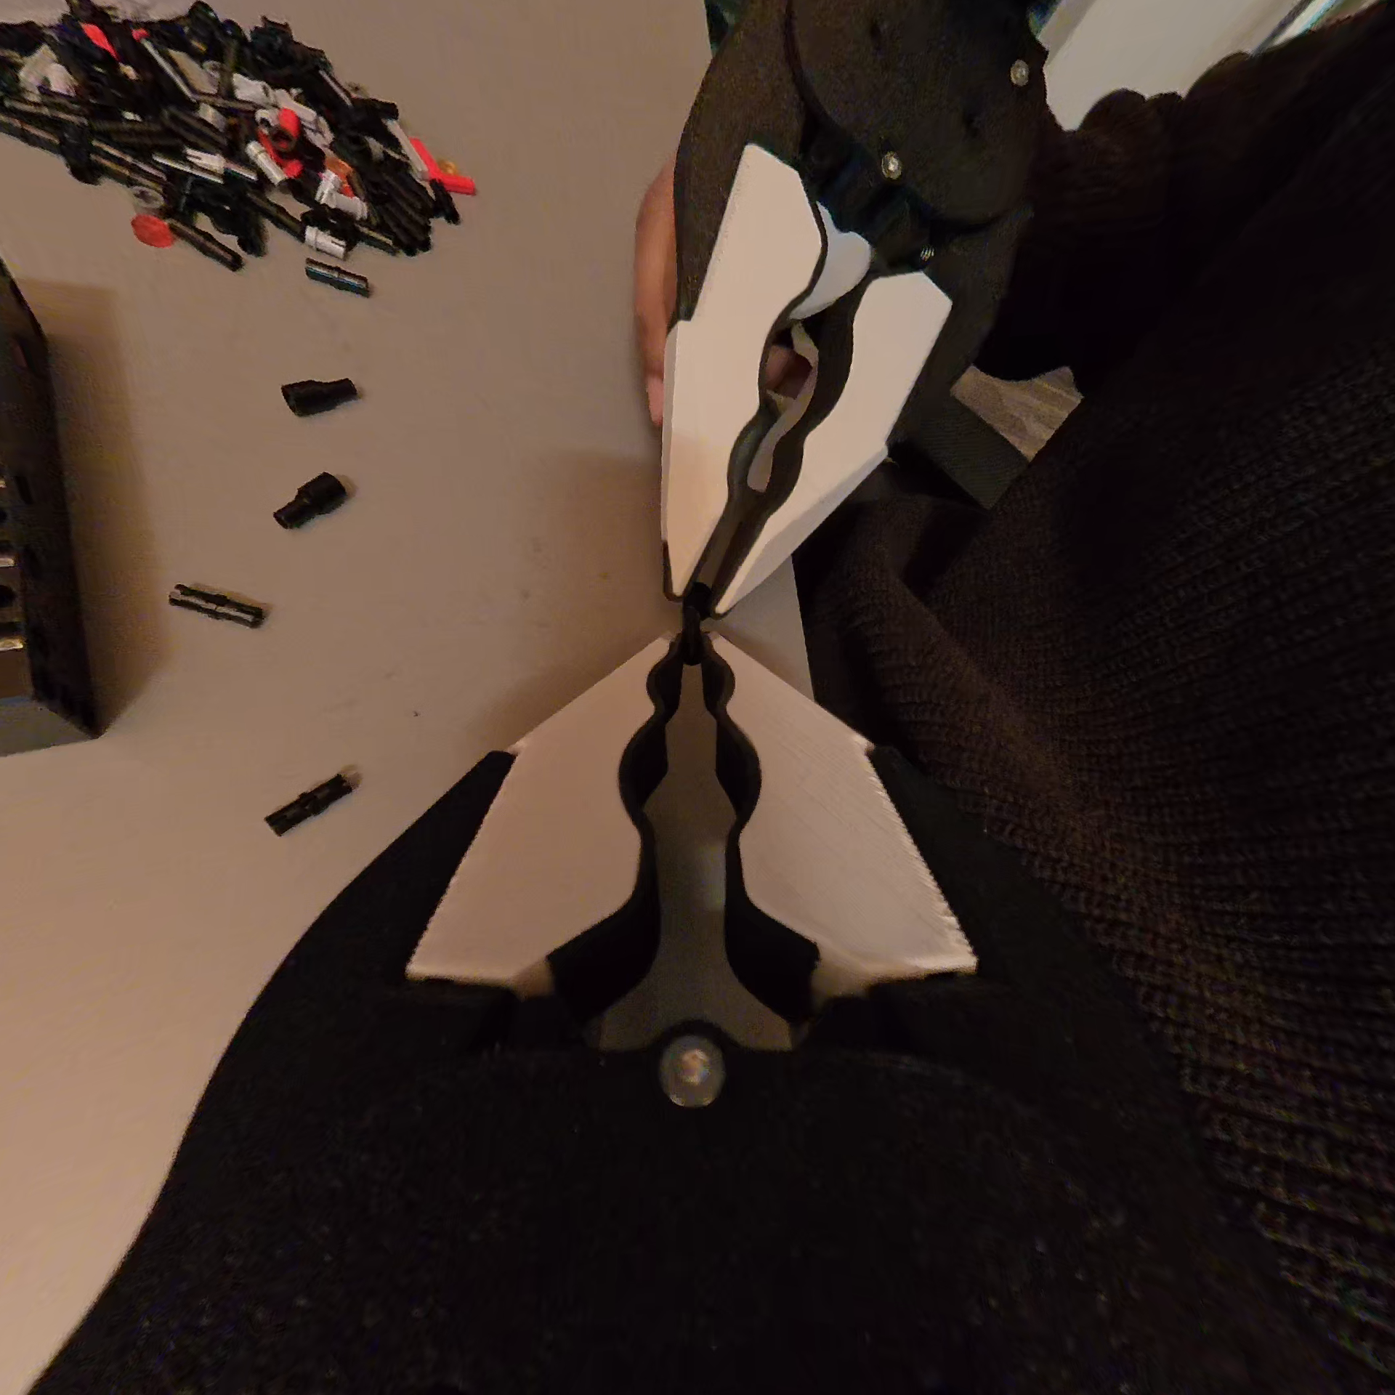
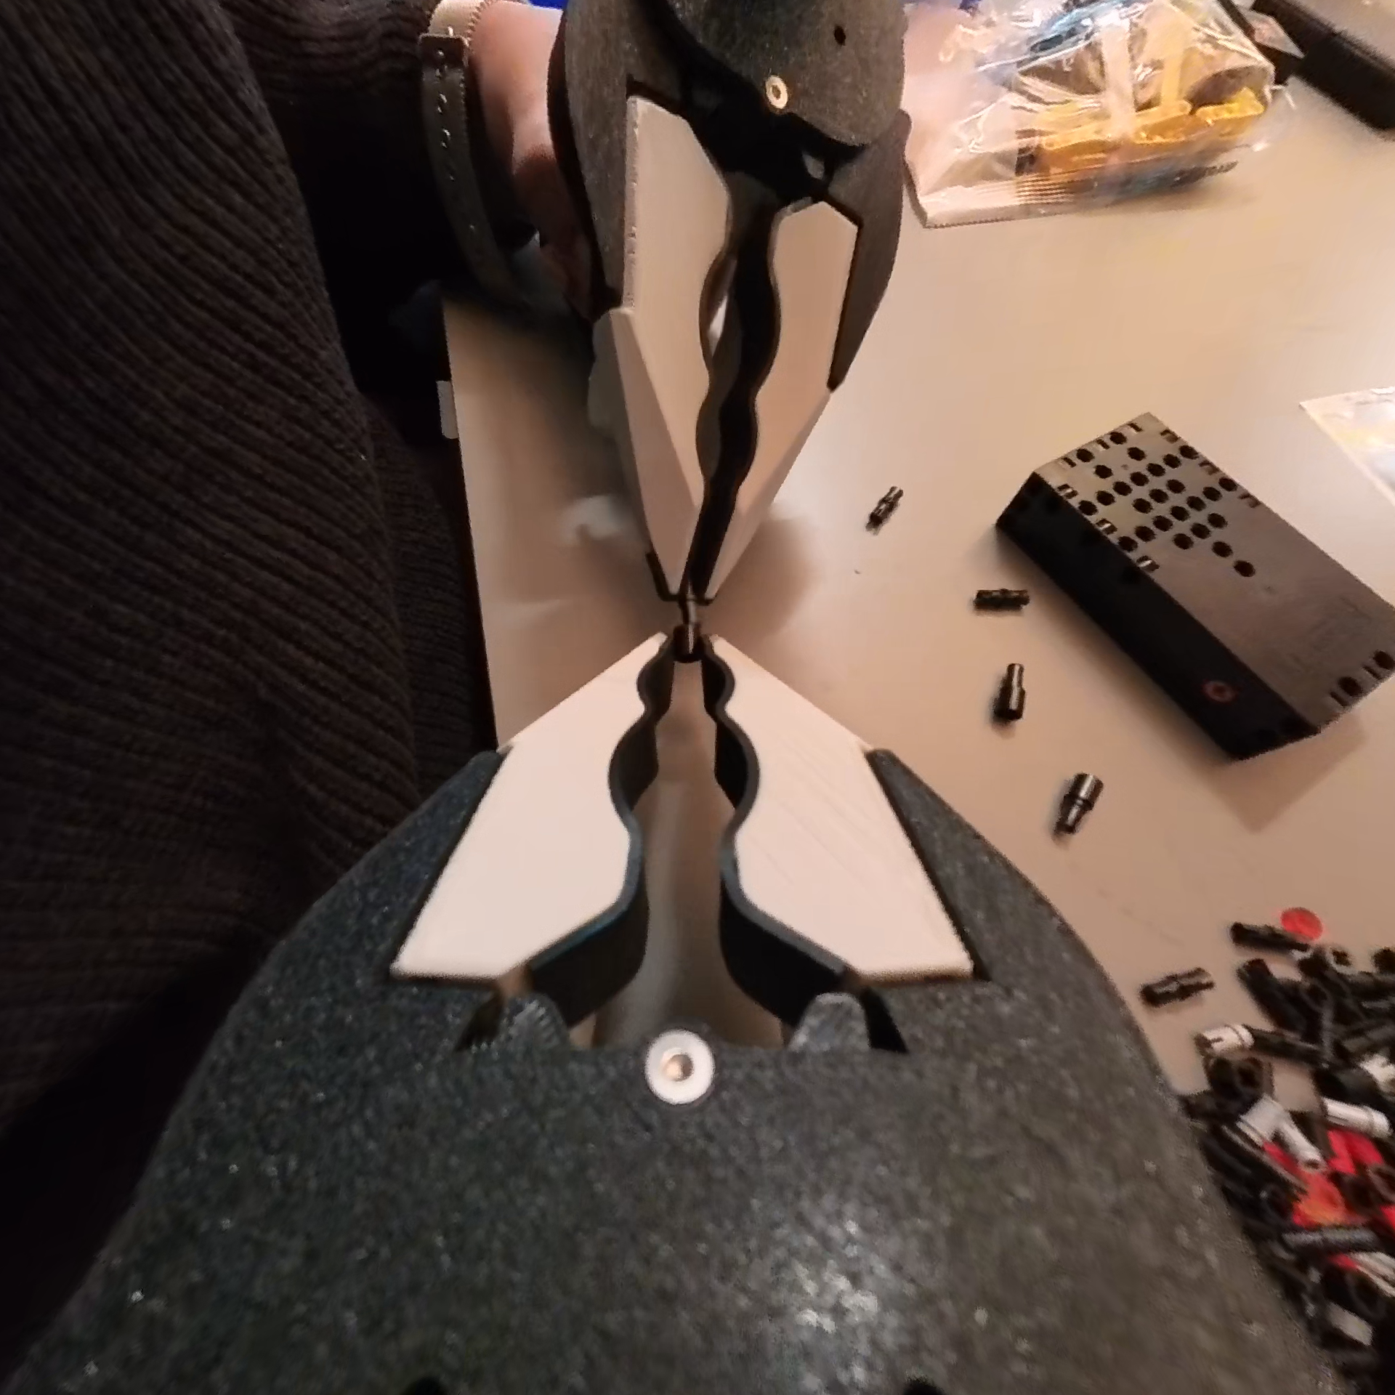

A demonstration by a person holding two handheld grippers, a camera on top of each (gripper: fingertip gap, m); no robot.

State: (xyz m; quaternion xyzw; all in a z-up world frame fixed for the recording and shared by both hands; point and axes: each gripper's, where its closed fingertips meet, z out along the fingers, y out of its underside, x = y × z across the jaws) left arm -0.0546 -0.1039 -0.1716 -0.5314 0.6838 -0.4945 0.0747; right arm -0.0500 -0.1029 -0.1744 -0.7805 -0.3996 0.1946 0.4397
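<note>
My left gripper (image 1: 691,651) and my right gripper (image 2: 685,651) meet tip to tip above the near edge of the beige table (image 1: 453,566). Both are shut on a small black pin-like part (image 1: 694,623), one at each end. I cannot tell whether it is one piece or two joined. In the right wrist view the part (image 2: 685,625) shows between the tips, with the left gripper (image 2: 683,596) coming in from above. In the left wrist view the right gripper (image 1: 698,600) comes in from above, held by a hand (image 1: 651,302).
Several loose black pins (image 1: 311,498) lie on the table, also seen in the right wrist view (image 2: 1081,802). A pile of small black, white and red parts (image 1: 211,136) lies farther off. A black perforated block (image 2: 1200,574) and a plastic bag of parts (image 2: 1094,113) rest on the table. A dark knitted sweater (image 2: 189,453) is close by. The grippers are tip to tip, or close to it.
</note>
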